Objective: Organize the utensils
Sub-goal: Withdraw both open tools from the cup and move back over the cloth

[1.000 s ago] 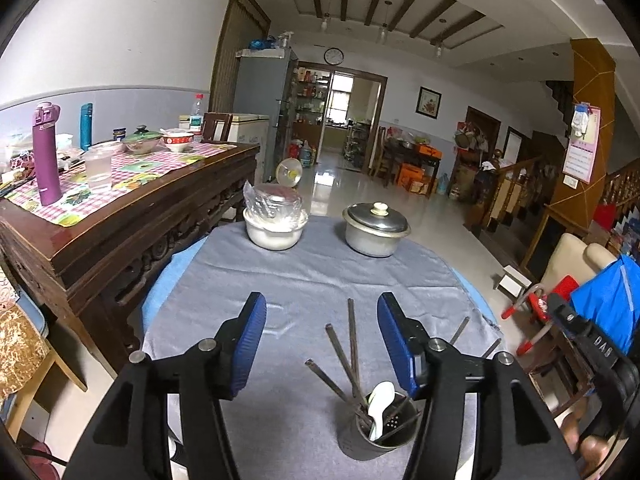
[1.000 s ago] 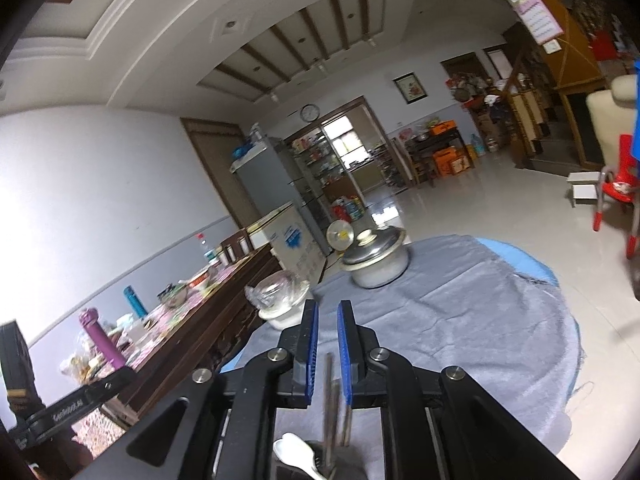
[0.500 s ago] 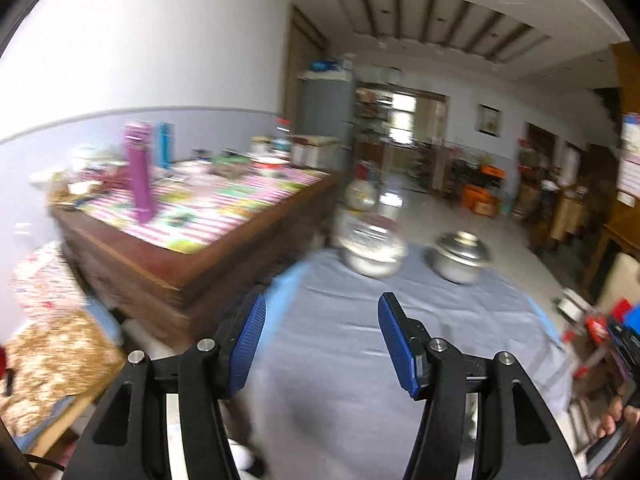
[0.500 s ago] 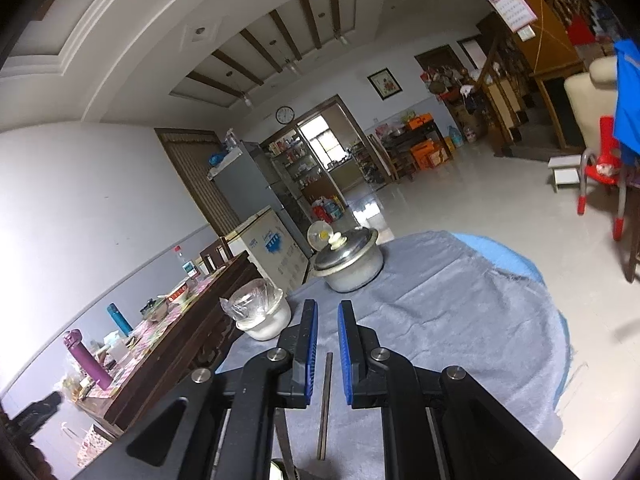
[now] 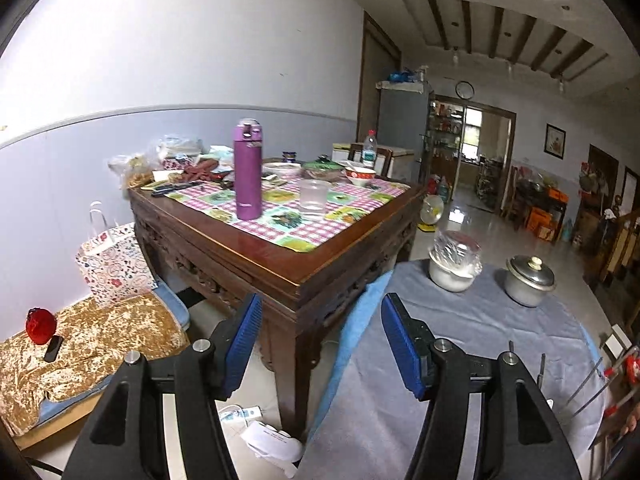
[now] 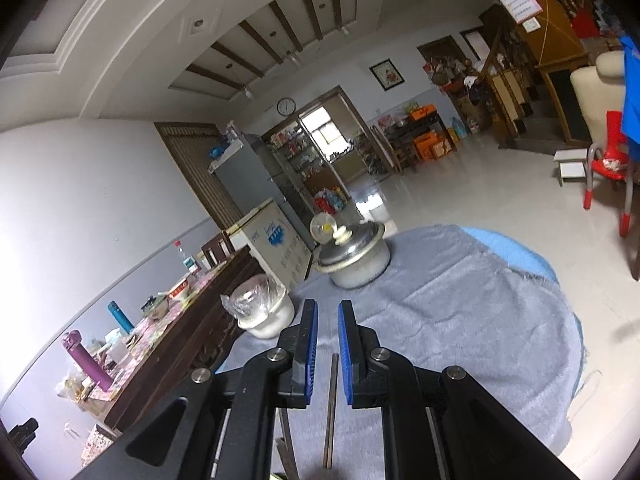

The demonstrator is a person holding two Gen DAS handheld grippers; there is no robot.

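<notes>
While my right gripper (image 6: 328, 344) is pinching one chopstick (image 6: 331, 404) above the grey-clothed table (image 6: 460, 320), I'm keeping the left gripper (image 5: 320, 344) wide open and empty, off to the side, probably for clearance.

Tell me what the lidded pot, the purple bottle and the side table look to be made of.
Lidded pot: dull grey metal, likely aluminium or steel, with soft highlights and a pale knob.
Purple bottle: probably coated metal or plastic; smooth satin sheen, cannot tell which.
Side table: dark polished wood, with a glossy reddish top and carved apron.
</notes>
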